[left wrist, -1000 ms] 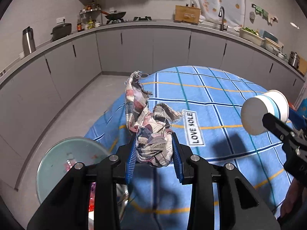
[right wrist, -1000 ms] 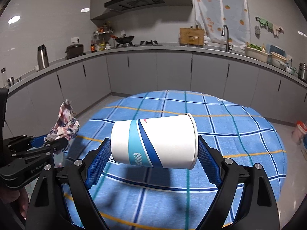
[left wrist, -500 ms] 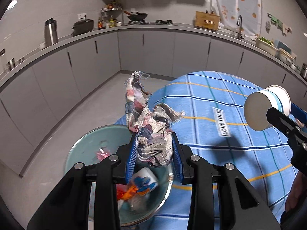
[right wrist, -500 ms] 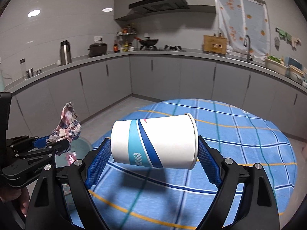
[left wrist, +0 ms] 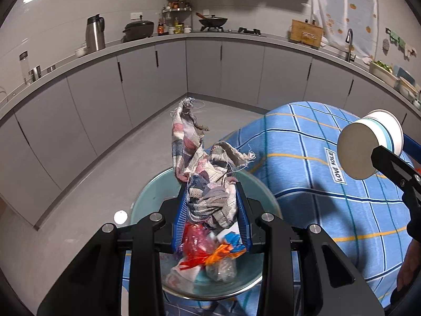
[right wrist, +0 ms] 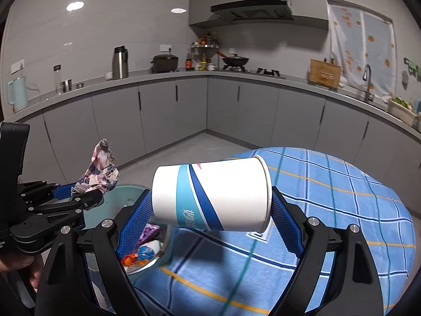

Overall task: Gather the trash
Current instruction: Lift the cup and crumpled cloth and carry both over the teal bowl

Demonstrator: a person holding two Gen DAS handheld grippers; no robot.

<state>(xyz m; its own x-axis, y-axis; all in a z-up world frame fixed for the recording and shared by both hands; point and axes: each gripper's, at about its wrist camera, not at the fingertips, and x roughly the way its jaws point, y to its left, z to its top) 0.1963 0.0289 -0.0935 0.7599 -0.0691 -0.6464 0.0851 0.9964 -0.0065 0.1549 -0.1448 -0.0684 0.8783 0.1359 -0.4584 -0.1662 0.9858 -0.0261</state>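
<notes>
Our left tongs (left wrist: pixel 212 217), clamped on the frayed checked cloth rag (left wrist: pixel 208 181), hang directly above the pale-green round trash basin (left wrist: pixel 147 197) at the counter's (left wrist: pixel 329 210) near-left edge; right tongs (right wrist: pixel 210 218), gripping the white-and-blue paper cup (right wrist: pixel 210 193) sideways, lie farther off.

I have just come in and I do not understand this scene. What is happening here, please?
A person holds a gripper in each hand and is collecting trash. The left gripper is shut on a crumpled checked rag above a green bin that already holds colourful wrappers. The right gripper is shut on a paper cup lying sideways, above the blue checked tablecloth beside the bin.
</notes>
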